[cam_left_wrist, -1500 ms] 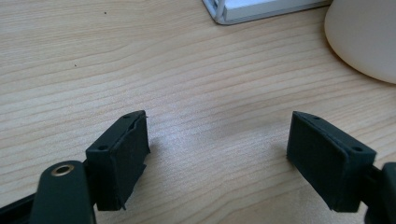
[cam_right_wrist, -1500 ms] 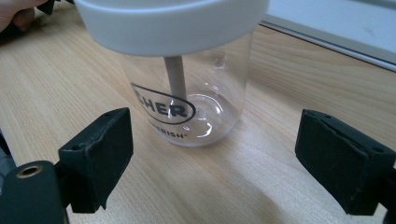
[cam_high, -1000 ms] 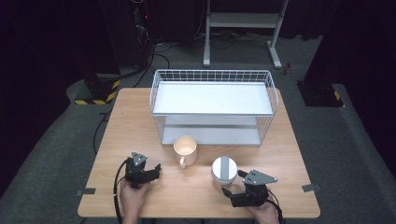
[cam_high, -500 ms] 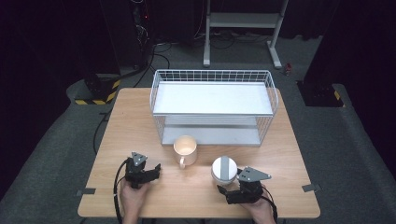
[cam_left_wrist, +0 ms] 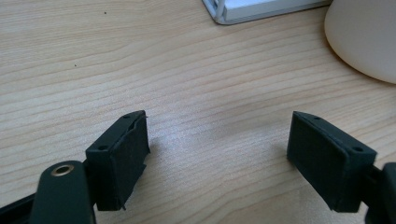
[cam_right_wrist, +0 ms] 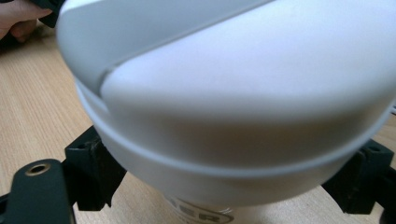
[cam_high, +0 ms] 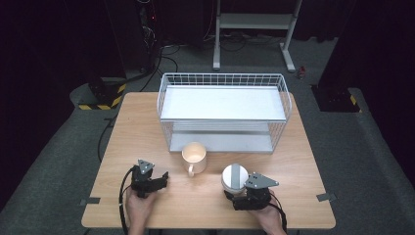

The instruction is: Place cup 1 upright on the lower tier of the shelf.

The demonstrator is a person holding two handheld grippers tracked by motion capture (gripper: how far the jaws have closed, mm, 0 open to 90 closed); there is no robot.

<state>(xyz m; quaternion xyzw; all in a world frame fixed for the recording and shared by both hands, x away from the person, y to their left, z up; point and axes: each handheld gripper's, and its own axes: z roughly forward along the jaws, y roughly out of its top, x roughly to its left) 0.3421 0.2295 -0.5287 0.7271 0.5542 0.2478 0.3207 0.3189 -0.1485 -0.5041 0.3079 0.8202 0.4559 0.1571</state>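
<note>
A white round lidded container with a grey stripe stands near the table's front right. In the right gripper view the container looms close. My right gripper has its jaws on either side of the container's lower body. These jaws have just been closing and their pads touch the container's wall. A cream mug stands in front of the rack, its handle towards me. My left gripper rests on the table left of the mug, open with bare wood between its jaws. The mug sits off to the upper right there.
A white wire rack with two shelves stands across the back half of the wooden table. Its base corner lies ahead of the left gripper. Cables and a metal stand are on the dark floor beyond.
My right gripper has slid forward and left up to the white container, with its jaws now around it. The left gripper, the mug and the container stay where they were.
</note>
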